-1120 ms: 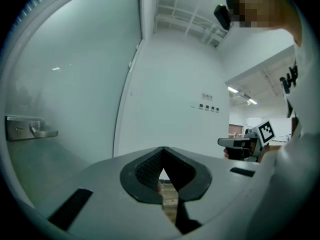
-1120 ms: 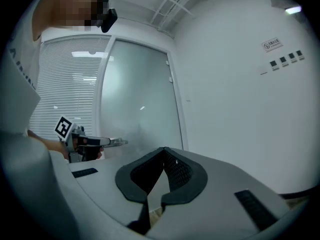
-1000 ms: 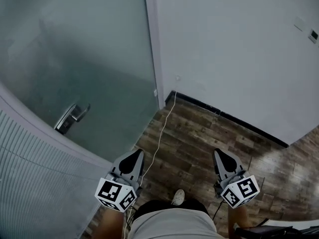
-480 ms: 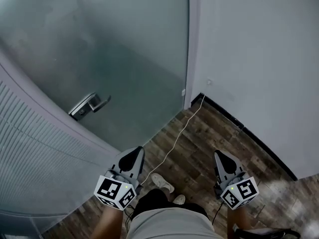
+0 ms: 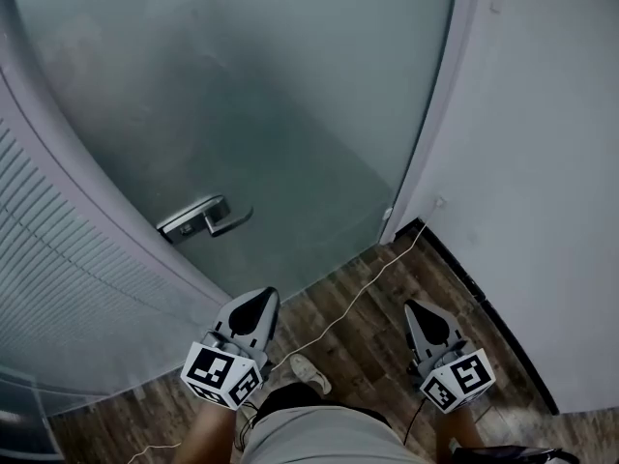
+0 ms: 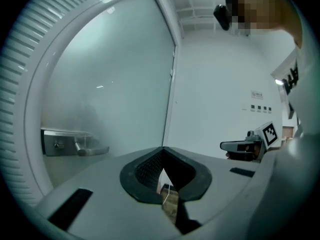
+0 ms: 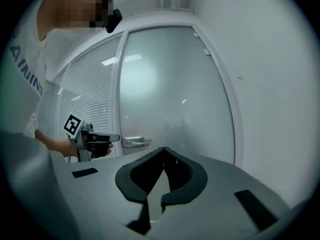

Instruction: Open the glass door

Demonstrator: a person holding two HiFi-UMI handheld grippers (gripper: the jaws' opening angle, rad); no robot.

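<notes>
My left tongs (image 5: 259, 300) below the silver lever handle (image 5: 205, 218) of the frosted glass door (image 5: 251, 85), my right tongs (image 5: 416, 309) well right of that handle, both pairs pinched together, gripping nothing.

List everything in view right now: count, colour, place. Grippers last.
glass door: one, frosted grey-green, straight ahead
door handle: one, silver lever, near the door's left edge
ribbed panel: one, pale grey, left of the door
wall: one, light grey, right of the door
skirting: one strip, black, foot of the wall
floor: dark wood planks, underfoot
cable: one, white, across the floor toward the door's corner
shoe: one showing, white, between the grippers
shorts: grey, bottom edge
left gripper: grey, jaws together, empty, nearer the handle
right gripper: grey, jaws together, empty, nearer the wall
</notes>
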